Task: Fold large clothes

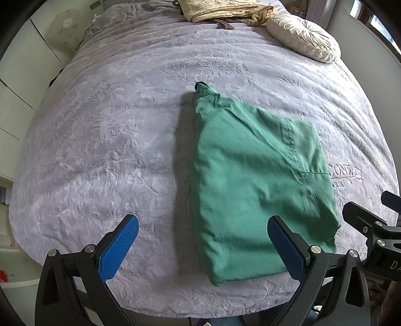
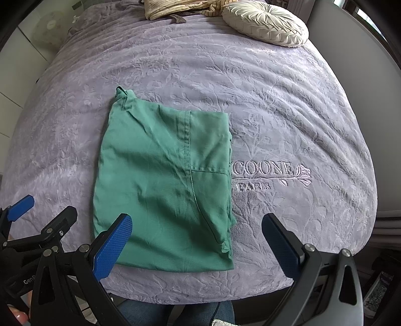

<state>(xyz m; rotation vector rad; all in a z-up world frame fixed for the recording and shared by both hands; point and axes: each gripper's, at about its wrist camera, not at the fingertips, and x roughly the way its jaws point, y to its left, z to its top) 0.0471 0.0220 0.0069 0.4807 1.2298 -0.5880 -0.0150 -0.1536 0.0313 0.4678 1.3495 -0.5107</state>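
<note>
Lying folded into a compact rectangle, the green garment (image 2: 163, 183) rests flat on the purple bedspread (image 2: 288, 112), near the front edge of the bed and just beside the stitched lettering (image 2: 263, 173), which it partly covers. One corner of the garment (image 1: 203, 87) sticks out untidily at the far end.

The left gripper (image 1: 203, 248) hovers over the garment's near edge with its blue pads wide apart, holding nothing. The right gripper (image 2: 198, 248) hovers likewise, spread wide and empty, with the garment's near right corner between its pads.

The fold looks nearly or fully done. If another fold is wanted, a good approach would be pinching both near corners through all layers at once, lifting evenly and carrying them toward the far edge so the stack does not skew; the loose corner would best be tucked first.

No containers are visible. Far beyond the garment lie a round cream cushion (image 2: 265, 22) and a striped heap of cloth (image 2: 175, 8).
</note>
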